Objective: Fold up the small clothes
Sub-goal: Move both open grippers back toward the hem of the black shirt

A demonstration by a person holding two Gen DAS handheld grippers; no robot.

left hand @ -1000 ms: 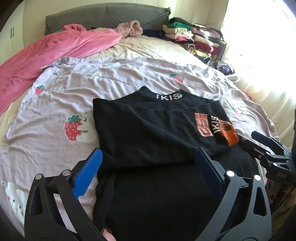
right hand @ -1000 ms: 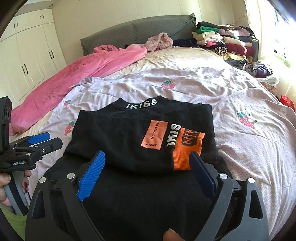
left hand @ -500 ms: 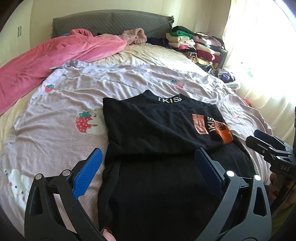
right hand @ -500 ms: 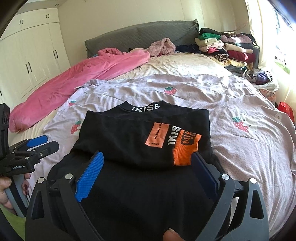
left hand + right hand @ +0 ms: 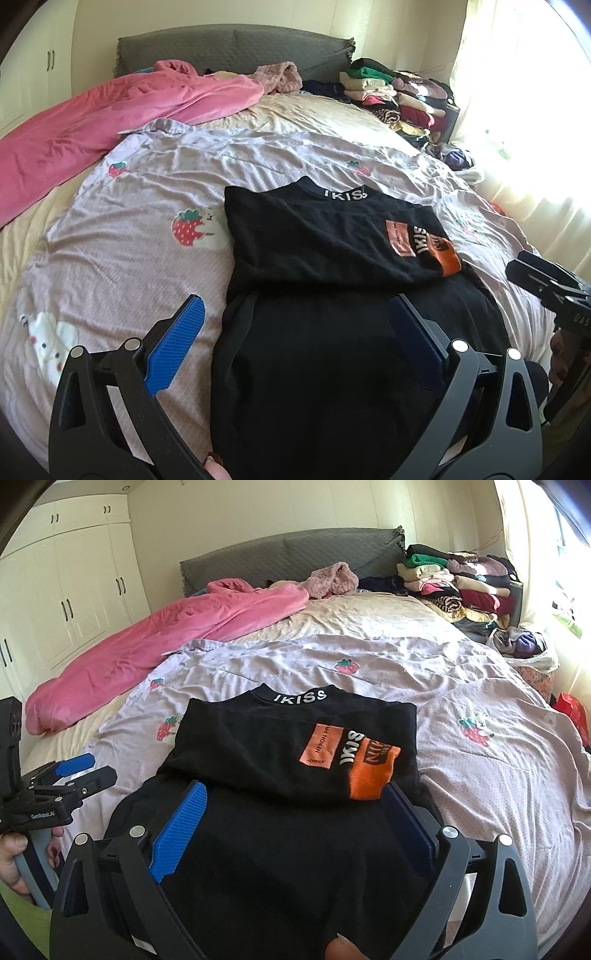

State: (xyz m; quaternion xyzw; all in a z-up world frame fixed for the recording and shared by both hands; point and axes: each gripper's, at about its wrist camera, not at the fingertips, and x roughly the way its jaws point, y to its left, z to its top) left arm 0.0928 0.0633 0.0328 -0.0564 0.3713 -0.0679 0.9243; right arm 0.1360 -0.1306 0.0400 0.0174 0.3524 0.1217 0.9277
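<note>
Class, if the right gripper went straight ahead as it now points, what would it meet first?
Probably the folded black IKISS top: the open right gripper points at its near fold edge, though depth is unclear.

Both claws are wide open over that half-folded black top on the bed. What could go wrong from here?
The black top lies in stacked layers, so the right gripper might pinch only one and drag the fold apart. The left gripper sits over the loose dark edge and could snag it. The lilac sheet below is wrinkled and might get caught too.

Matt black knit cloth shirt on a crinkled lilac cotton sheet; plush pink fleece blanket; claw pads ribbed blue rubber.
</note>
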